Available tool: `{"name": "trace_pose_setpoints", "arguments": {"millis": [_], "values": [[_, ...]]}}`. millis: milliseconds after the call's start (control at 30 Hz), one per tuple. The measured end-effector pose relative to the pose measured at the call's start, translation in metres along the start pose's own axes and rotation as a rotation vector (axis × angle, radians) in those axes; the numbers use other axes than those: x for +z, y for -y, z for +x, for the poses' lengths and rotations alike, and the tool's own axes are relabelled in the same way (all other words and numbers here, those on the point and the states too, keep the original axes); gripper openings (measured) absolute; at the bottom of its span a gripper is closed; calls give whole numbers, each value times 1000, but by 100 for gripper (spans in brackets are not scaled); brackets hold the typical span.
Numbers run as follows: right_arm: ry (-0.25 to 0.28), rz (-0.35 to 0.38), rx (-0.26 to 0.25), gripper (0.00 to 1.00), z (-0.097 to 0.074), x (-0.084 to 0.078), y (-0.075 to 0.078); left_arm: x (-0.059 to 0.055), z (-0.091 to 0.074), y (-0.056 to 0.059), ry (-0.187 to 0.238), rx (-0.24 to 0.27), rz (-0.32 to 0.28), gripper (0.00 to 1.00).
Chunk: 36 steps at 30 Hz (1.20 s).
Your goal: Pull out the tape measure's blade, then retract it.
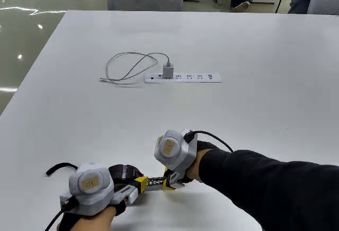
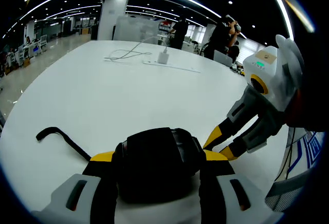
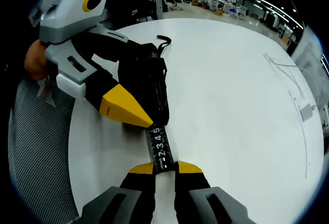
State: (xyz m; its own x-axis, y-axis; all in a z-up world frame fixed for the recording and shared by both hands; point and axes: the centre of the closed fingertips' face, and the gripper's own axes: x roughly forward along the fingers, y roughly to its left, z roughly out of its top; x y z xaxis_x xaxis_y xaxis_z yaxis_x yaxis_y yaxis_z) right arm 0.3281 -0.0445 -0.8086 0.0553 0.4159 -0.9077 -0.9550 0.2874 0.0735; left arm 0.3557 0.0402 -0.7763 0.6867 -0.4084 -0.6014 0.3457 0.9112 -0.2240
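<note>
In the left gripper view, the black tape measure sits between the yellow-tipped jaws of my left gripper, which is shut on its case. Its black wrist strap trails on the white table. In the head view the case rests low at the near left in my left gripper. A short length of blade, with numbers showing, runs from the case to my right gripper, which is shut on the blade's end. The blade spans the small gap to my right gripper.
A white power strip with a plugged-in charger and a looped cable lies mid-table, well beyond the grippers. The table's near edge is close to my hands. People stand past the far end.
</note>
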Motion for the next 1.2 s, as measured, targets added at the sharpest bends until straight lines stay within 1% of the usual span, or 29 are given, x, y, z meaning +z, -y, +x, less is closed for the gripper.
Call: {"name": "trace_pose_setpoints", "arguments": {"millis": [300,367,533,800,1033,1200], "values": [[14,-6,8,10,2,6,-2,0,0,0,-2,0,-2,61],[21,5,10,10,2,8,-2,-1,0,0,-1,0,-3,61],[41,-21,2,10,3,11,-3,-1,0,0,-2,0,-6,61],[62,-39,1,10,7,17,-3,-1,-1,0,-4,-3,-10,61],[68,-55,8,10,9,20,-4,-1,0,0,-4,-5,-12,61],[55,-67,16,10,11,22,-4,-1,0,0,-5,-8,-14,61]]}}
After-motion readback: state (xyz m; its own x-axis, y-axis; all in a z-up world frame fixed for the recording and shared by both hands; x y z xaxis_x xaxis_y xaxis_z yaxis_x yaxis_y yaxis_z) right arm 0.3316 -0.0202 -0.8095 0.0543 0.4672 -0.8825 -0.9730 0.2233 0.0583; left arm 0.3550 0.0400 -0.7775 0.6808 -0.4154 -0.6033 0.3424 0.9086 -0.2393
